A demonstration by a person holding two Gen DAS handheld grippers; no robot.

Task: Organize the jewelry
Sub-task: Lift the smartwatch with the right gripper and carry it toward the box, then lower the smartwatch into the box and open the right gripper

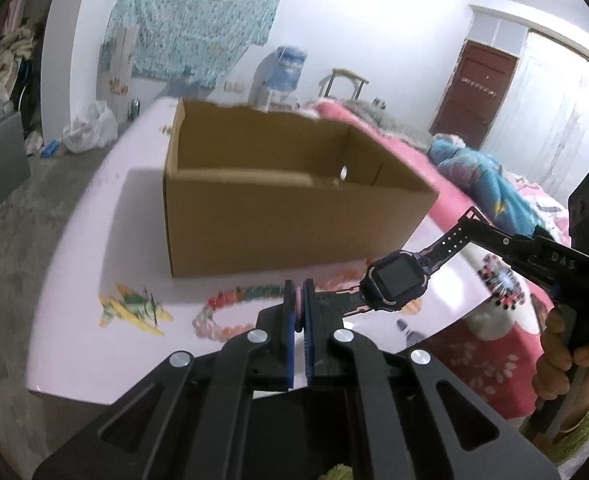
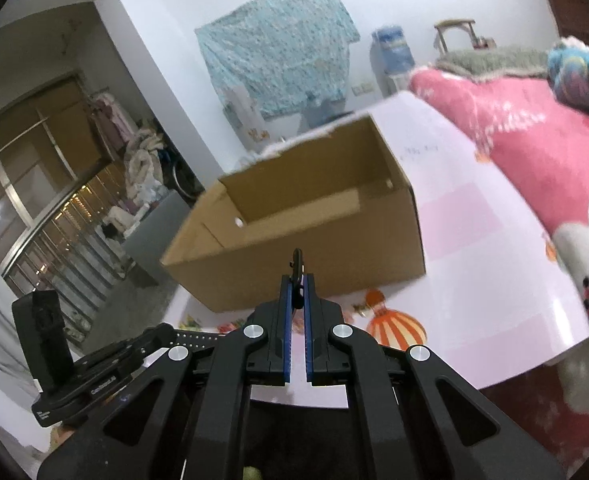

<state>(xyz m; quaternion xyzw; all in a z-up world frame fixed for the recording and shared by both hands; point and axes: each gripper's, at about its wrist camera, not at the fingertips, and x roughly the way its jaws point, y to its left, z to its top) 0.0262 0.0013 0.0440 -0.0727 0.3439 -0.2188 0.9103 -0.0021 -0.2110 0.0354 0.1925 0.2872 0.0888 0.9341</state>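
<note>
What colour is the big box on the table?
The box is plain brown cardboard, clearest in the left wrist view.

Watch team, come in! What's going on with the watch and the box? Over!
Left gripper and right gripper shut on watch straps. Watch held above table. Box open ahead. Bead bracelet underneath.

The left gripper (image 1: 299, 298) is built of black linkage arms pinned with round silver screws, and its fingers (image 1: 290, 320) are edged with ribbed blue pads. The same build is seen on the right gripper (image 2: 298, 286), whose black body is marked with pale letters (D, A and S can be read). A small green light is shown on the black block at its far end. A hand (image 1: 566, 364) is seen beside a yellow-green fuzzy sleeve (image 1: 582, 436).
</note>
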